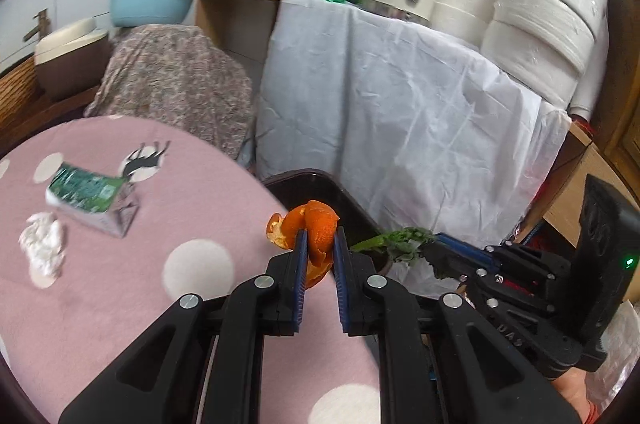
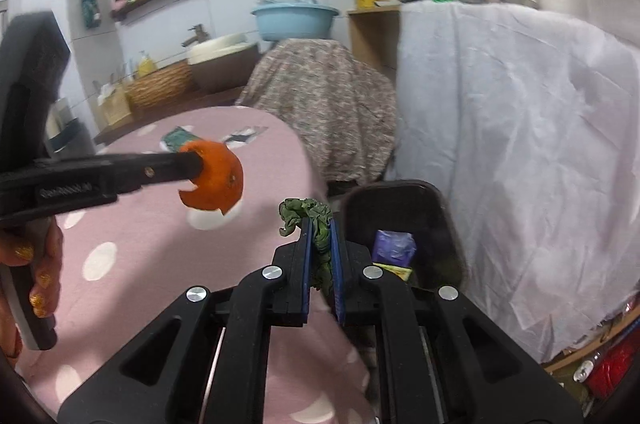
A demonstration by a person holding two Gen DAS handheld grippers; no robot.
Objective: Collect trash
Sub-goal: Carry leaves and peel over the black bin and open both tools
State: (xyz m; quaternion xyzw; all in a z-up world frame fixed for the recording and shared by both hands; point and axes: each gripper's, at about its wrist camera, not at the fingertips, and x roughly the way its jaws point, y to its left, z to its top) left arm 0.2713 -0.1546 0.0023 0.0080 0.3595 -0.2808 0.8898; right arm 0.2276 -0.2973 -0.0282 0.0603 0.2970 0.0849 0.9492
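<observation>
Both point downward beside the dark bin [image 2: 432, 208]: left hand-held gripper [image 1: 320, 238] clamps orange peel [image 1: 318, 224], right hand-held gripper [image 2: 320, 230] clamps a wilted green leaf [image 2: 316, 224].

Only "UAS" reads — embossed on the right tool [image 1: 436, 242].

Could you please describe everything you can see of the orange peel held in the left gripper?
The orange peel is one curled, torn strip, bright orange outside and paler inside, soft and leathery in look. The right wrist view shows its rounded outer skin with a small stem mark. It stands between the jaws of the left gripper, which are shut on it, and it touches nothing else. It hangs above the edge of the pink spotted tablecloth, near the dark bin.
</observation>
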